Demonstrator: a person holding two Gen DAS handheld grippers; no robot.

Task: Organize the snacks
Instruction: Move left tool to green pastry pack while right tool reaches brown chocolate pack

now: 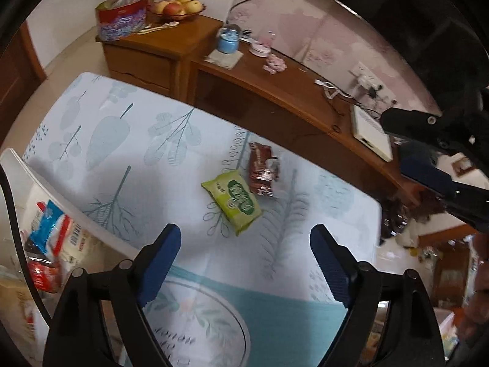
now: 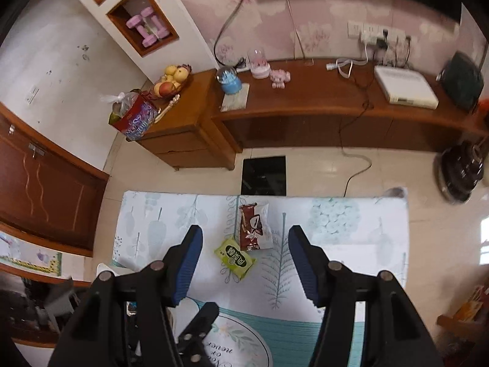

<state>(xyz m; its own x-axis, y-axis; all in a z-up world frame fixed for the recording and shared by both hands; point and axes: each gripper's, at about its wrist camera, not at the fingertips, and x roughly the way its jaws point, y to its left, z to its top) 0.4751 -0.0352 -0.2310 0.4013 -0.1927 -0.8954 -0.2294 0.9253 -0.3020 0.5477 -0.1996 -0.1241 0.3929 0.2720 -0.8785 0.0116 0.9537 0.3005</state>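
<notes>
The right gripper hangs open above a green snack packet touching, perhaps overlapping, a brown one.

Two snack packets lie touching each other on the desk, toward the middle of its far edge. The chocolate bar packet is the farther one, nearly at that edge; the biscuit packet sits just in front of it, slightly to the left. At the desk's near left corner stands a bin with more snack packets inside. Behind the desk, across a strip of floor, a low cabinet runs along the wall. A side cabinet joins its left end, with a fruit bowl at the back and a gift bag in front.
</notes>
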